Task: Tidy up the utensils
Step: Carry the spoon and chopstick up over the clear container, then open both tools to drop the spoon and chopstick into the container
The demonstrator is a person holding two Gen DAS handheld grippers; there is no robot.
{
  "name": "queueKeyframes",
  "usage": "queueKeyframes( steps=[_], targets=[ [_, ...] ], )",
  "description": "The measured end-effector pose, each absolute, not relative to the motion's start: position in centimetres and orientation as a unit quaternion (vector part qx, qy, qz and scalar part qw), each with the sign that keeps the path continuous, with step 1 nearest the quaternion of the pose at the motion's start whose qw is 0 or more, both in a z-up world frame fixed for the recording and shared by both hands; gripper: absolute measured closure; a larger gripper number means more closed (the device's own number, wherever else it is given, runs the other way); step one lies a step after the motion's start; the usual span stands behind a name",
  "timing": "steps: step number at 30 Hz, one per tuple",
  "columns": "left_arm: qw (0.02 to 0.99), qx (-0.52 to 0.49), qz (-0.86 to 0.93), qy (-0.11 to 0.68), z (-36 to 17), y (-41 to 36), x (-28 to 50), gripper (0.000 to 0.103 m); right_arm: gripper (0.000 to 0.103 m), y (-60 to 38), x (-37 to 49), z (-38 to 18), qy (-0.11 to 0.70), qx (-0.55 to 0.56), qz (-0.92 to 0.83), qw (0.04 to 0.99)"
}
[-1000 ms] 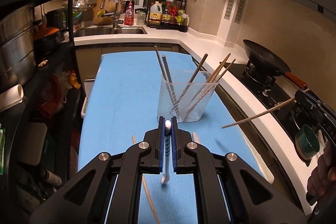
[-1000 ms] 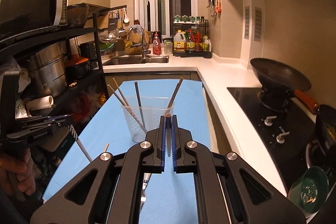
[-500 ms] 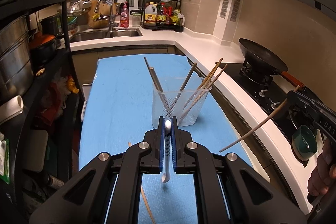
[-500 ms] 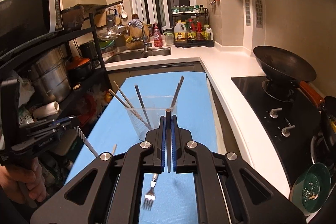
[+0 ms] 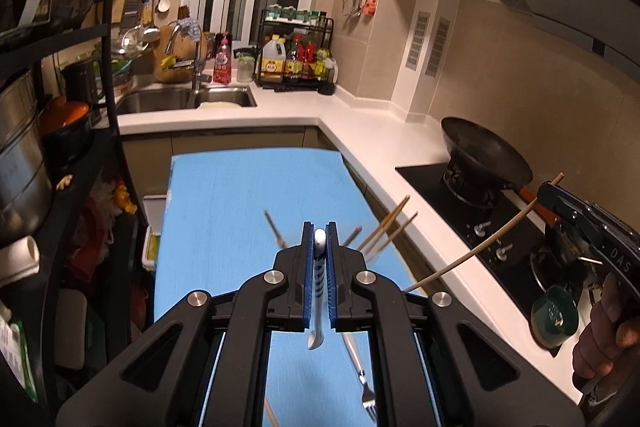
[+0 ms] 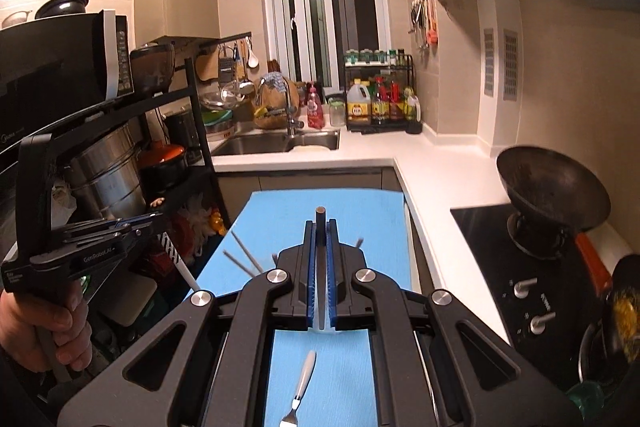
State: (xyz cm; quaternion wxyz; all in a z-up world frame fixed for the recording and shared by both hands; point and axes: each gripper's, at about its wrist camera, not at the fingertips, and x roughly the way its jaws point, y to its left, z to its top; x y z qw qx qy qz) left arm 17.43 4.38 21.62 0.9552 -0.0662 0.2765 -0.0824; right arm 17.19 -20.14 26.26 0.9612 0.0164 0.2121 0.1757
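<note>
A white utensil with dark stripes (image 5: 319,291) is clamped between the closed blue pads of the left claw (image 5: 319,239), above the blue surface (image 5: 224,211). A long wooden chopstick (image 5: 472,253) is gripped in the closed right claw (image 6: 320,227). A fork (image 6: 298,393) is seen lying on the surface below. Blurred chopstick tips (image 5: 386,227) are seen beyond the left claw; their container is hidden.

A fork (image 6: 299,393) lies on the mat (image 6: 360,215), with the wok (image 6: 552,191) right and the sink (image 6: 276,143) behind.
</note>
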Motion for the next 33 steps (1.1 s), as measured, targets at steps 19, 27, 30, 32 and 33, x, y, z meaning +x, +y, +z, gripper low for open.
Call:
queueKeyframes(
  steps=[19,27,30,32,33],
  targets=[
    [0.954,-0.055,-0.096,0.278,17.9,2.4,29.8,0.097,0.098,-16.7,26.8,20.8,0.219,0.014,0.198,0.955],
    [0.946,-0.049,-0.097,0.305,14.1,2.3,31.7,0.097,0.098,-15.4,29.1,16.6,0.258,0.018,0.213,0.942],
    [0.943,-0.044,-0.094,0.316,13.1,2.2,32.3,0.097,0.097,-15.0,29.5,15.5,0.273,0.024,0.22,0.936],
    [0.939,-0.042,-0.103,0.327,12.6,1.9,32.5,0.097,0.095,-14.7,29.4,15.0,0.285,0.019,0.222,0.932],
    [0.934,-0.043,-0.108,0.338,12.4,1.8,32.6,0.097,0.089,-14.5,29.4,14.9,0.294,0.011,0.224,0.929]
  ],
)
